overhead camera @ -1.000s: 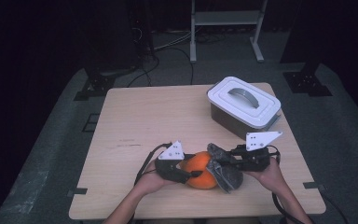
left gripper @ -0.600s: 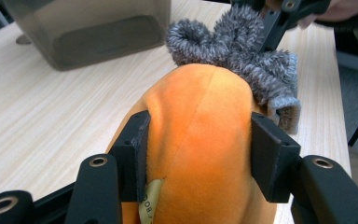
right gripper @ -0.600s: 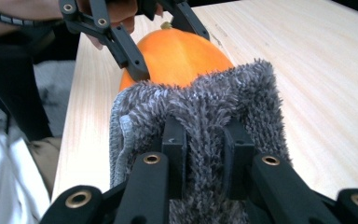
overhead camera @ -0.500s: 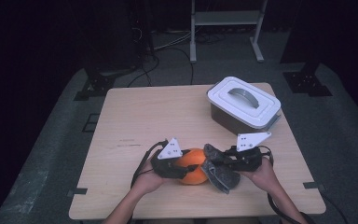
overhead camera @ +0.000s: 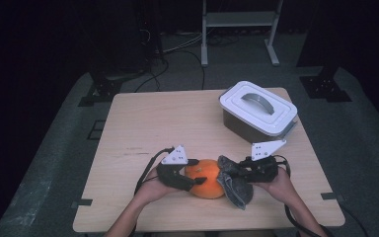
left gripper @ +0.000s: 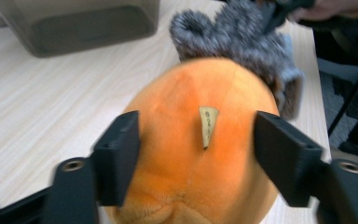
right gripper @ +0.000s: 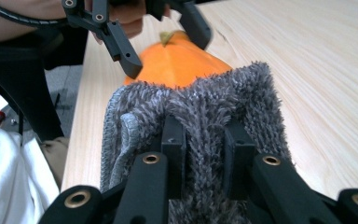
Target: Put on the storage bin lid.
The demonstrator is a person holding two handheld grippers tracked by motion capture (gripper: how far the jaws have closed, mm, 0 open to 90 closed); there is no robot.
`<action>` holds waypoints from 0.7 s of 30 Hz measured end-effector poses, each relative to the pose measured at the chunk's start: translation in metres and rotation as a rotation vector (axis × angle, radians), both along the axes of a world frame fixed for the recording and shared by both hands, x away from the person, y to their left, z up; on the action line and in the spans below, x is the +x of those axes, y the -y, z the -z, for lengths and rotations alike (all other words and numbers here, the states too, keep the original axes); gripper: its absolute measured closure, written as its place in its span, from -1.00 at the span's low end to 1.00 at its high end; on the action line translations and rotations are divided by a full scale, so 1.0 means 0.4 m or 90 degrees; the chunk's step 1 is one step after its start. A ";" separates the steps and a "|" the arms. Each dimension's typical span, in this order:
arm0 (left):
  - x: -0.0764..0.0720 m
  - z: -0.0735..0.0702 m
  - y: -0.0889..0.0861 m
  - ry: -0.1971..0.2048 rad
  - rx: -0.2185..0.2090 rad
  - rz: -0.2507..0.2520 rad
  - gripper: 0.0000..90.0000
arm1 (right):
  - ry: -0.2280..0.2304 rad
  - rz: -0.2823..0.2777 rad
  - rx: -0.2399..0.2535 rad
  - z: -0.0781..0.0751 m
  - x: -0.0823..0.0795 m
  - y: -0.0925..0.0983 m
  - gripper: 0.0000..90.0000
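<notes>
Low in the middle of the high view, a round orange plush pumpkin (overhead camera: 206, 178) lies on the pale wooden bench (overhead camera: 148, 123), near its front edge. The left claw (overhead camera: 191, 174) reaches in from the frame's left; its jaws have just been opening and stand on either side of the pumpkin, the left gripper view showing the black pads (left gripper: 120, 158) flanking the orange plush, seemingly clear of it. A small tan stalk (left gripper: 207, 125) shows on the pumpkin between them. The right claw (overhead camera: 233, 174) comes in from the frame's right, clamped tight on a fuzzy grey knitted cloth (overhead camera: 235, 185) that touches the pumpkin's right side. A grey lidded box with a white lid (overhead camera: 258, 112) sits in the upper right of the bench, well apart.
</notes>
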State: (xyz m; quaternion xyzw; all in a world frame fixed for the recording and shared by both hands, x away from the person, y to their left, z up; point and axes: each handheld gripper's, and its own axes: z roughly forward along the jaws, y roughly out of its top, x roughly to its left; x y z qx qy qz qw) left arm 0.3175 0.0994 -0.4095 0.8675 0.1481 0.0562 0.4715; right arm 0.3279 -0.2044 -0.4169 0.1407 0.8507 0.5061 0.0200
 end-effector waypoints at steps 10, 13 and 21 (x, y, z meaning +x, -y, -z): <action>0.013 -0.016 -0.026 -0.067 -0.047 0.029 -0.61 | -0.006 -0.052 0.006 -0.003 -0.017 -0.026 0.63; 0.014 -0.005 -0.014 -0.065 -0.025 0.015 -0.69 | -0.025 -0.081 0.001 0.006 -0.018 -0.031 0.64; -0.013 -0.005 0.013 0.009 0.002 0.018 0.14 | 0.005 -0.033 0.019 -0.017 -0.013 -0.016 0.65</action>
